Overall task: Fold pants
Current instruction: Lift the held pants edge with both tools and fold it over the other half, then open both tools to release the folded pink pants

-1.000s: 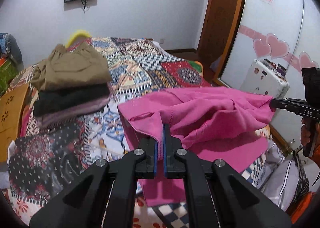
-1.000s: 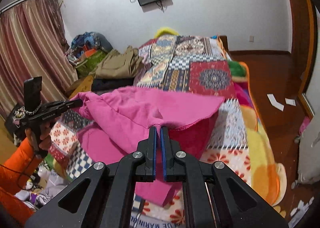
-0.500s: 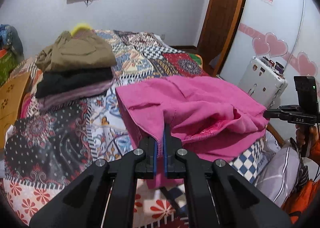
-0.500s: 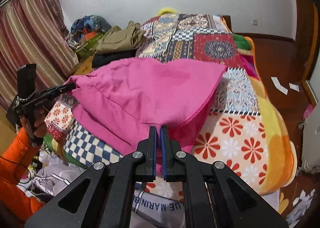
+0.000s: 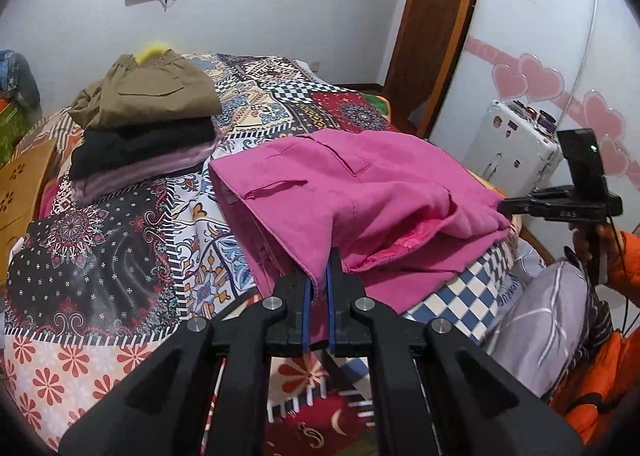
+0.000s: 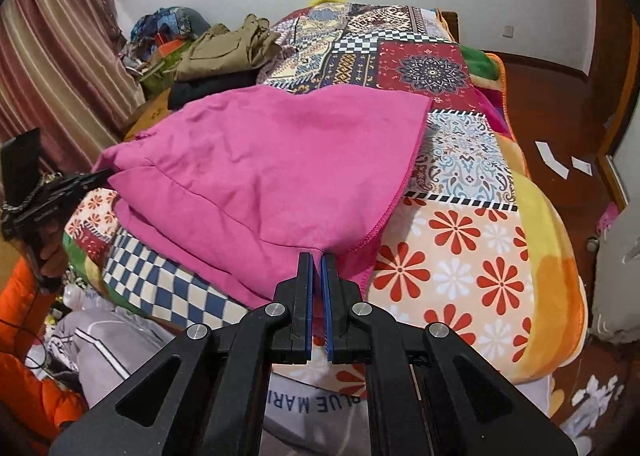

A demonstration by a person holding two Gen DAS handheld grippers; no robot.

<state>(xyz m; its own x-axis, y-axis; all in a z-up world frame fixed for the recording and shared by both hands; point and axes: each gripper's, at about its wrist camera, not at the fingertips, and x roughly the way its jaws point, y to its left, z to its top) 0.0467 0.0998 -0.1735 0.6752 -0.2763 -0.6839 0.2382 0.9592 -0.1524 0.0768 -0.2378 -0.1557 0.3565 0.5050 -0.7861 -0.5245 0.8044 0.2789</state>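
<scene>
1. Two grippers, one garment: the pink pants (image 5: 352, 184) lie spread over the near part of the bed (image 5: 120, 248), folded double, near edge hanging off the bed's front.
2. The left gripper (image 5: 319, 276) is clamped tight on the pants' near left corner, cloth pinched between its blue pads (image 5: 306, 308).
3. The right gripper (image 6: 316, 272) is closed just as hard on the near right corner, right at the stitched hem.
4. From the left camera, the right gripper sits at the pants' far right end, held by a hand (image 5: 592, 240) with an orange sleeve (image 5: 628, 268).
5. Far left on the bed, a stack of folded clothes (image 5: 140, 136) sits well apart from the pants.
</scene>
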